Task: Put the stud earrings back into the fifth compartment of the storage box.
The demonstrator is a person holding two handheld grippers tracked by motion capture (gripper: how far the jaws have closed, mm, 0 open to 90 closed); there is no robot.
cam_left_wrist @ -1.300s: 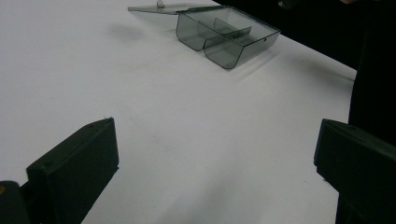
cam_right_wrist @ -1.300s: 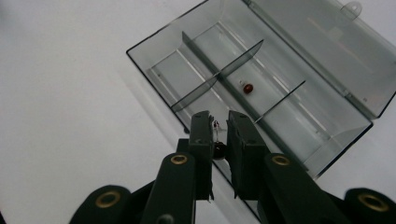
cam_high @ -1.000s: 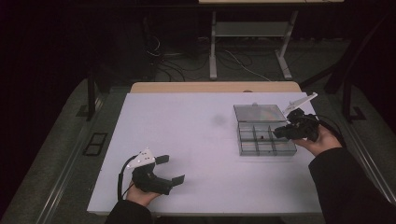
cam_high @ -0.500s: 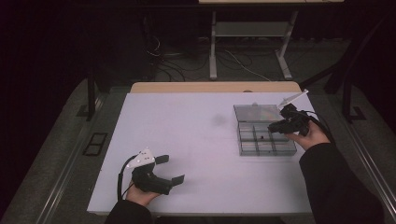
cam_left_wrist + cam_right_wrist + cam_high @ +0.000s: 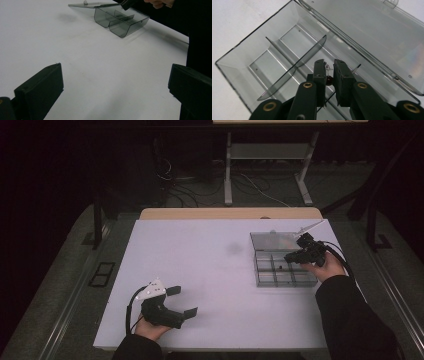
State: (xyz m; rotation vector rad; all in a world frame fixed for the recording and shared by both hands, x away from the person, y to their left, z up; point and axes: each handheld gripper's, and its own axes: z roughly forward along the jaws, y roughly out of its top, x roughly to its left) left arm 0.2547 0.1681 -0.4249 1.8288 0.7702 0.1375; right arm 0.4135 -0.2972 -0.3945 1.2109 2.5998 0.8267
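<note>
Left tongs (image 5: 181, 301): near the front-left corner of the surface (image 5: 210, 270), resting in your left hand; the jaws stand wide apart with nothing between them, pointing across the surface toward the box.

Small part (image 5: 328, 68): a tiny piece, pale at the top and dark red lower down, between the jaws of the right tongs; in the high view a dark speck (image 5: 280, 267) lies in a middle compartment.

Organizer box (image 5: 284, 268): clear and divided, near the right edge of the surface toward the far corner; its lid (image 5: 272, 240) lies flat, opened toward the far edge.

Right tongs (image 5: 329, 71): over the box, jaws nearly together about the small part; whether they truly clamp it, you cannot tell.

Risk, slip: a part this small may tip or drop if your squeeze eases.

Risk, wrong cell: the curved divider (image 5: 294, 67) sits just beside the jaws; a careless release may send the part over it.

Risk, shove: a jaw pressed against a wall may shift the unheld box.
</note>
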